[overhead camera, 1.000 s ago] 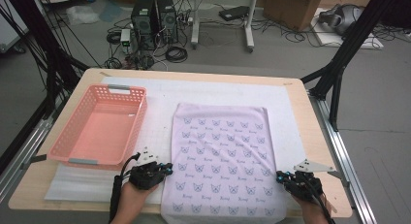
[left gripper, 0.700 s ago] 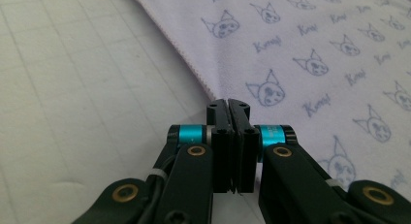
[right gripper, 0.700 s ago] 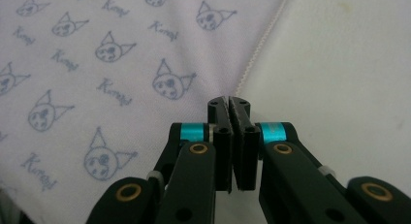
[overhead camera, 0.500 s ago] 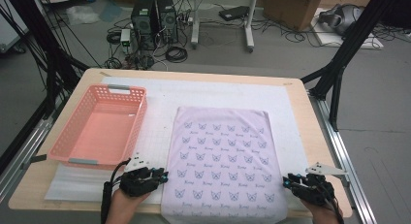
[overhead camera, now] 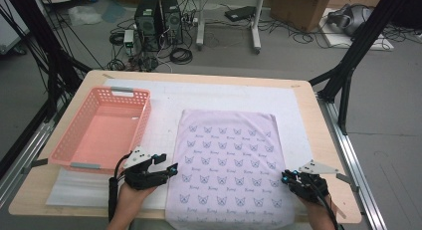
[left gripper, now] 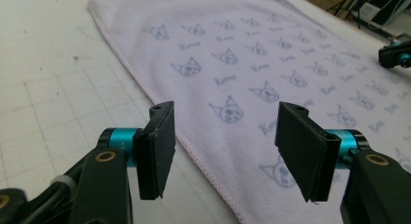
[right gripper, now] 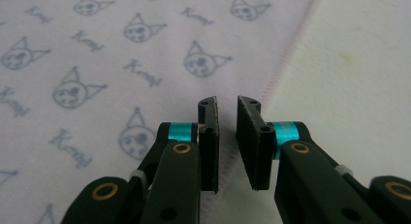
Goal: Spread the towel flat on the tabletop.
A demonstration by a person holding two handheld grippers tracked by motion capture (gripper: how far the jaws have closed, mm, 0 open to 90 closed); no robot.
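Across the pale wooden surface [overhead camera: 318, 140] with its white gridded mat [overhead camera: 164, 110], the big thing is the lilac rectangular towel printed with little cat faces [overhead camera: 229, 165]. It's spread flat in the middle, near edge hanging just over my side of the surface, and the coral-pink plastic mesh basket [overhead camera: 99, 130] sits to its left, clear of it and with nothing inside.

So what changed: a second ago both my grippers were clamped at the towel's near corners while I tugged it flat. Now the cloth looks a bit more squared up, and both have let go of it. I'd say that means the smoothing step is basically done and a fold is next, probably starting from the near edge.

My left gripper [overhead camera: 168, 171] sits just off the towel's left hem; in the left gripper view [left gripper: 223, 151] its fingers [left gripper: 157, 146] have just been opening and are spread fairly wide, nothing between them, with the hem running underneath.

My right gripper [overhead camera: 287, 177] is at the right hem. In the right gripper view [right gripper: 227, 146] its fingers [right gripper: 208, 146] have been closing again and stand nearly together, a thin gap left, hovering over the stitched edge and pinching nothing yet.
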